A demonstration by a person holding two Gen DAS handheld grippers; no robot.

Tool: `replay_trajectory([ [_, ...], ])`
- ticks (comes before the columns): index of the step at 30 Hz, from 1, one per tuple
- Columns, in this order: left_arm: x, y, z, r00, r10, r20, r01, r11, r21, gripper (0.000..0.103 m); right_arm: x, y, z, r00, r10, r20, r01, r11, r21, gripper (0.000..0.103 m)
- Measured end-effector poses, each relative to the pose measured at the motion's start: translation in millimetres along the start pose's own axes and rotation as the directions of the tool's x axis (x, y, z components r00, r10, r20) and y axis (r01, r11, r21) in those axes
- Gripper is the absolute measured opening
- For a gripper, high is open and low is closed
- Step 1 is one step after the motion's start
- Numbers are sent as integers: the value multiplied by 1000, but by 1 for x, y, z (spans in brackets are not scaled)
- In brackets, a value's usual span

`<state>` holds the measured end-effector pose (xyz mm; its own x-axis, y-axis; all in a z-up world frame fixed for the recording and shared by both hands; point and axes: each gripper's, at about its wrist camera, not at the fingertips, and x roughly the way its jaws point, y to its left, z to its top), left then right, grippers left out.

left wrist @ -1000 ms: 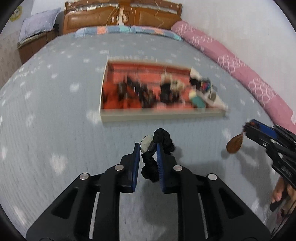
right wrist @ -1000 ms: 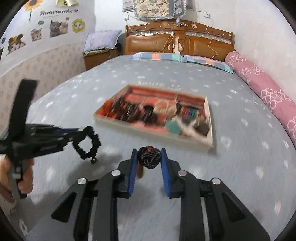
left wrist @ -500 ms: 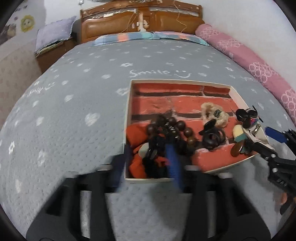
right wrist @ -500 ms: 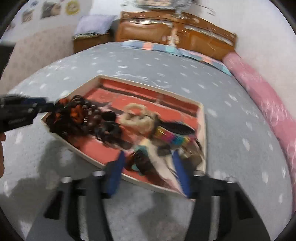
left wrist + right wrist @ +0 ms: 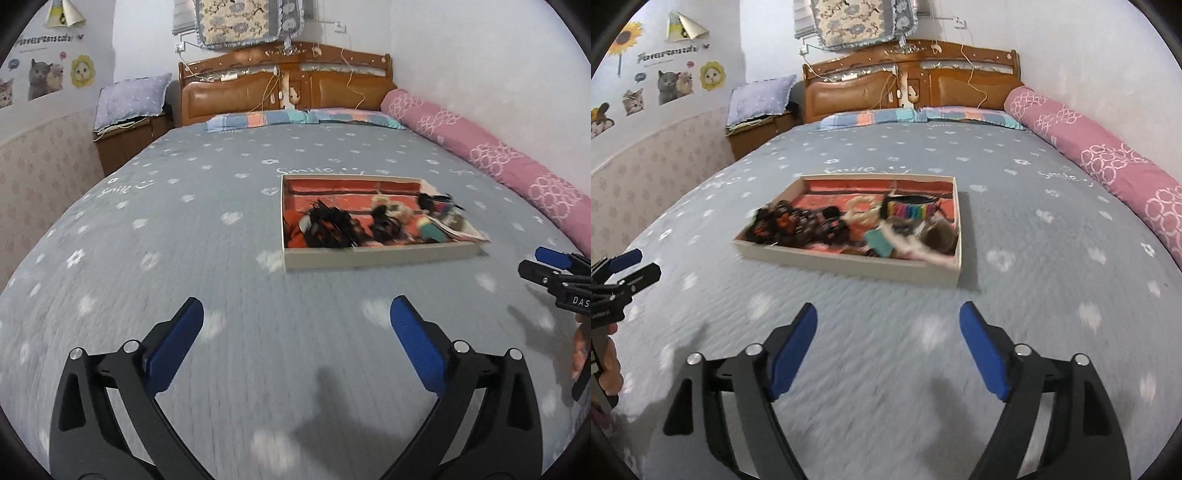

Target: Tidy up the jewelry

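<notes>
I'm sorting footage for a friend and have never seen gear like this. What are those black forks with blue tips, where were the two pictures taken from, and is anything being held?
There is no robot here. A person holds a hand-operated two-finger gripper in each hand, and each one carries a wide-angle camera that looks forward along its fingers. One picture comes from the left gripper, the other from the right gripper; each also shows at the edge of the other's picture. Both are open and hold nothing. They hang above a grey bedspread on a bed. On it lies a shallow tray with a red lining, holding mixed jewelry: dark beads and a multicoloured piece, somewhat blurred. A pink bolster lies along the wall.
</notes>
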<state>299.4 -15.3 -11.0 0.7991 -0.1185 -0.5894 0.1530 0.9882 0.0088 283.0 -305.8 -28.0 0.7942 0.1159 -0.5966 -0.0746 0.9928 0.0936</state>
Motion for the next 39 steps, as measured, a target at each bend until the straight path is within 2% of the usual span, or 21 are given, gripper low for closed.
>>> replay_trajectory([
  [3, -34, 1, -24, 1000, -17, 8, 17, 999, -45, 98, -33, 19, -21, 1000, -13, 15, 13, 1000, -1, 84],
  [5, -55, 2, -40, 1000, -9, 8, 10, 997, -76, 98, -50, 29, -33, 1000, -12, 24, 12, 1000, -6, 86],
  [9, -89, -7, -71, 999, 26, 19, -25, 996, -82, 98, -86, 50, -63, 998, -24, 53, 25, 1000, -8, 89],
  [12, -107, -13, -94, 998, 44, 35, -40, 994, -105, 98, -103, 59, -83, 997, -13, 75, 13, 1000, -3, 90],
  [17, -117, -23, -124, 993, 97, 61, -91, 991, -100, 98, -118, 66, -116, 989, -54, 141, 55, 998, -9, 95],
  [21, -121, -36, -134, 987, 115, 109, -109, 992, -55, 98, -121, 64, -134, 978, -96, 186, 97, 995, 0, 96],
  [25, -124, -42, -137, 982, 132, 136, -128, 991, -40, 98, -132, 61, -135, 964, -117, 238, 114, 993, 23, 98],
  [32, -133, -40, -144, 979, 93, 181, -84, 995, -58, 98, -134, 72, -142, 951, -137, 276, 146, 989, -10, 99],
  [39, -140, -43, -149, 972, 90, 219, -82, 995, -48, 98, -139, 76, -145, 944, -144, 297, 158, 987, -25, 99],
])
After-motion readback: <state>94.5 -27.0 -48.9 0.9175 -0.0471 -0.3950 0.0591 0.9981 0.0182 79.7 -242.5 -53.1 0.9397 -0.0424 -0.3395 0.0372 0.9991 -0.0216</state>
